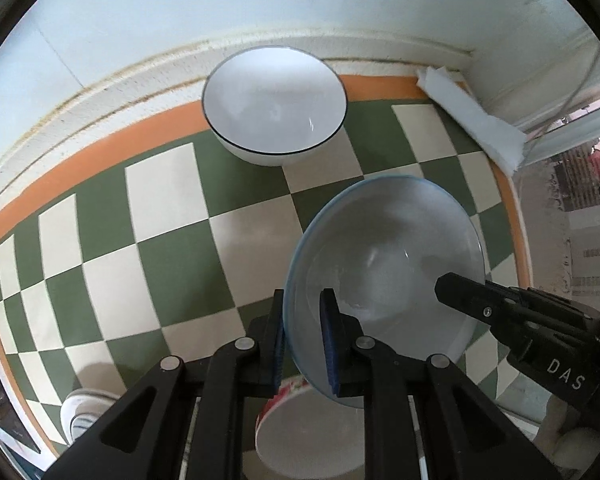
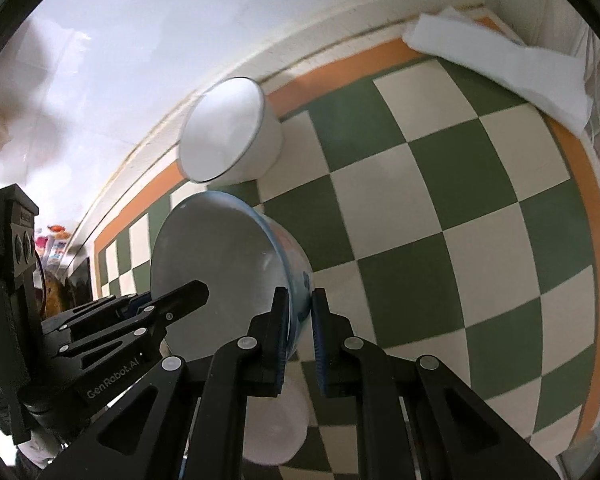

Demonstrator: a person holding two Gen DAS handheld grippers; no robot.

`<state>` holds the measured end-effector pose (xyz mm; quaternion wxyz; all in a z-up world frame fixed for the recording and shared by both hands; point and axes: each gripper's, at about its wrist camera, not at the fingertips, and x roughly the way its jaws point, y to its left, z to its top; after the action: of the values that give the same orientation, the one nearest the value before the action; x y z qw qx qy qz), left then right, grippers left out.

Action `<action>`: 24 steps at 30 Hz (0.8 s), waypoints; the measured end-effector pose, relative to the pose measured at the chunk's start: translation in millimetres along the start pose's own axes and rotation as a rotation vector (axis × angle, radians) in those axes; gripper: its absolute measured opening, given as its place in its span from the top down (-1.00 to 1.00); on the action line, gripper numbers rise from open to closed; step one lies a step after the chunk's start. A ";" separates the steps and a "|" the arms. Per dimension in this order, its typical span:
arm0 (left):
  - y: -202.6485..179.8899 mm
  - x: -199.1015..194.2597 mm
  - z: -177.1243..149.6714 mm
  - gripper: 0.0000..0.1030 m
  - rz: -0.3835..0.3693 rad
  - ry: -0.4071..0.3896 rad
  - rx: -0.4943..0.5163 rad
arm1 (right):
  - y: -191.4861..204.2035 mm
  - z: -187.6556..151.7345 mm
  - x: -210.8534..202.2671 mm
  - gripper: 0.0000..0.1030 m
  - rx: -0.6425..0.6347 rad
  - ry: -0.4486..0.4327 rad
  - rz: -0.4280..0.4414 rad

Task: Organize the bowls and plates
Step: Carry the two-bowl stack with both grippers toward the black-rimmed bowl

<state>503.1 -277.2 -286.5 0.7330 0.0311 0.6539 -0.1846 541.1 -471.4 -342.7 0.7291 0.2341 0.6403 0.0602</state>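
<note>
A blue-rimmed bowl (image 1: pixel 384 280) is held off the checkered tablecloth (image 1: pixel 160 240) by both grippers at once, tilted in both views. In the left wrist view the left gripper (image 1: pixel 303 344) is seen clamped on the bowl's rim at about 7 o'clock of the bowl, one blue-padded finger outside the wall and one inside. The right gripper (image 1: pixel 444 290) is seen entering that view from 4 o'clock, its tip reaching over the opposite rim into the bowl. In the right wrist view the right gripper (image 2: pixel 300 332) is seen closed on the bowl (image 2: pixel 220 264) wall at about 5 o'clock of the bowl, rim pinched between the blue pads; a printed pattern is visible on the outer wall. The left gripper (image 2: pixel 172 300) is seen there at 9 o'clock, fingers on the far rim. A white bowl with a dark rim (image 1: pixel 274 106) is stood upright on the cloth at 12 o'clock in the left view, near the wall (image 1: pixel 220 8) and well apart from the held bowl; the same bowl (image 2: pixel 228 132) is shown at 11 o'clock in the right view. A further bowl with a red floral outside (image 1: pixel 300 428) is seen directly under the held bowl, at 6 o'clock. A small white dish (image 1: pixel 82 412) is partly seen at 8 o'clock. A folded white cloth (image 1: pixel 472 116) is laid along the table corner at 2 o'clock.
</note>
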 end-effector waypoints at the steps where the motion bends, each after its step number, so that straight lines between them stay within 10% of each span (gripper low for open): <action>1: 1.5 -6.3 -3.9 0.73 -0.005 -0.007 -0.004 | 3.5 -3.6 -2.7 0.75 -0.005 -0.001 -0.001; 24: 17.8 -23.5 -109.5 0.73 -0.005 0.041 0.000 | 25.3 -107.0 -10.5 0.75 -0.048 0.075 0.010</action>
<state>403.1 -223.8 -282.8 0.7190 0.0333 0.6690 -0.1857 441.8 -424.8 -330.1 0.7098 0.2172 0.6643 0.0878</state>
